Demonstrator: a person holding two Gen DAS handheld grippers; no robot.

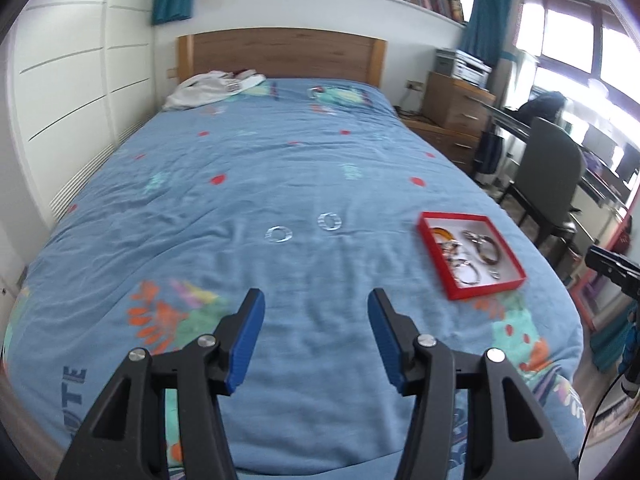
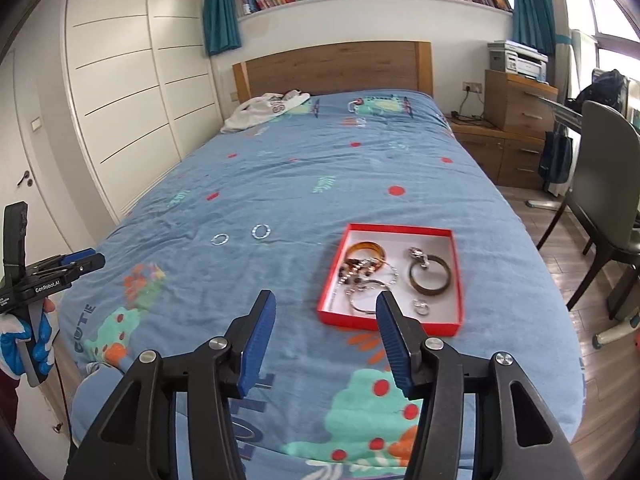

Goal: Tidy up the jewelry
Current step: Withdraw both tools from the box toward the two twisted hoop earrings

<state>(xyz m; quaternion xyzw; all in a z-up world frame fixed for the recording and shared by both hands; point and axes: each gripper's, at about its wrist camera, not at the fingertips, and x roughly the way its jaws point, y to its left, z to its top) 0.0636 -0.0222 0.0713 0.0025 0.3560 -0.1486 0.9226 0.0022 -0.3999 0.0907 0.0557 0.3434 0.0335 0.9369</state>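
A shallow red tray lies on the blue bedspread and holds several bracelets, rings and chains, among them a dark bangle and an amber bangle. Two silvery rings lie loose on the cover left of the tray, also seen as two rings in the right wrist view. My left gripper hovers open and empty above the near part of the bed. My right gripper is open and empty, its right finger overlapping the tray's near edge in the view.
The bed fills the room's middle, with white clothing near the wooden headboard. A wardrobe wall stands left; drawers, a chair and a desk stand right. A gloved hand holds the left gripper's handle.
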